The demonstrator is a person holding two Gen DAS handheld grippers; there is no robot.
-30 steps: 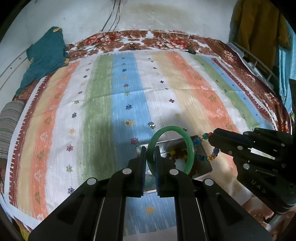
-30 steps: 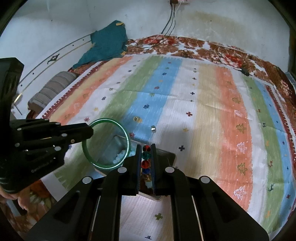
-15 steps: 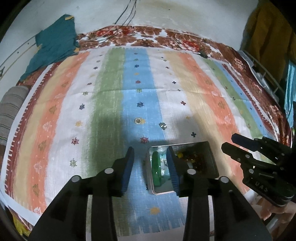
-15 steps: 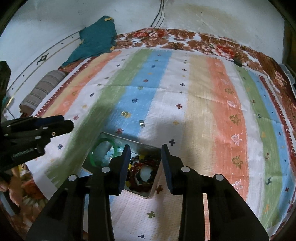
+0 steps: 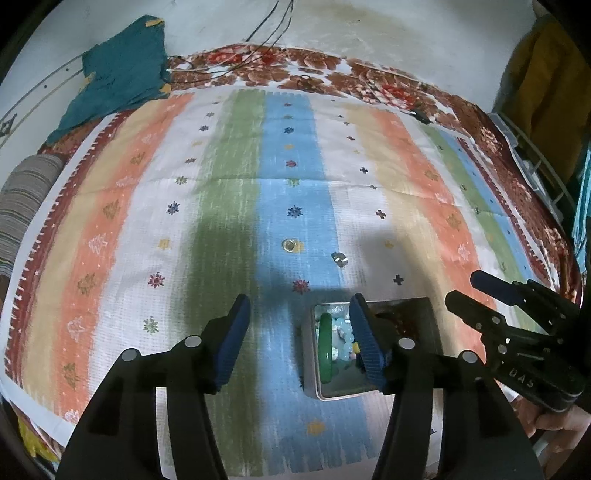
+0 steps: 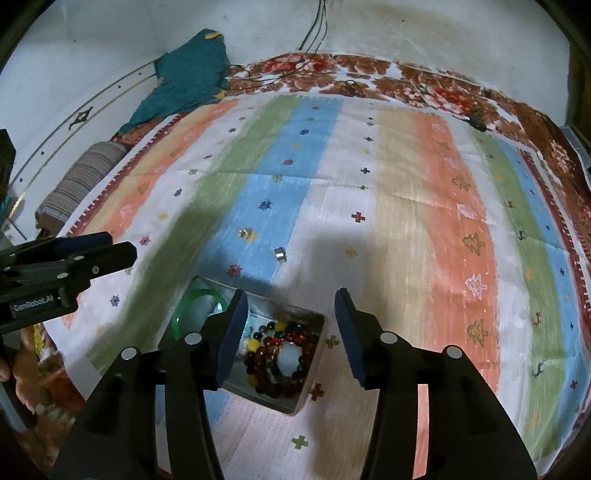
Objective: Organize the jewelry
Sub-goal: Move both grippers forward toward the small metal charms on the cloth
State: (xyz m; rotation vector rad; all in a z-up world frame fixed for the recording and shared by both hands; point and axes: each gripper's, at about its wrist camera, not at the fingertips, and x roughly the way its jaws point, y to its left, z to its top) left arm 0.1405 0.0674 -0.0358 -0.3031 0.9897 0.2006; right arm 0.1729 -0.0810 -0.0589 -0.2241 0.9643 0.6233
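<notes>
A metal tray (image 5: 309, 354) (image 6: 310, 384) lies on the striped bedspread near its front edge. In it lie a green bangle (image 5: 325, 350) (image 6: 184, 310), pale blue beads (image 5: 343, 332) and dark red and yellow bead bracelets (image 6: 280, 354). Two small rings lie on the cloth beyond the tray: a gold one (image 5: 289, 244) (image 6: 243, 232) and a silver one (image 5: 340, 258) (image 6: 280, 254). My left gripper (image 5: 299, 339) is open and empty above the tray's left side. My right gripper (image 6: 288, 336) is open and empty above the tray; it also shows in the left wrist view (image 5: 476, 295).
A teal cloth (image 5: 118, 74) lies at the back left by the wall. A striped rolled pillow (image 5: 22, 199) lies at the left edge. Cables (image 5: 266, 33) hang at the back wall. A yellow garment (image 5: 543, 74) hangs at the right.
Both grippers opened and drew back. The green bangle left my left gripper and the bead bracelet left my right; both now lie in the tray.
</notes>
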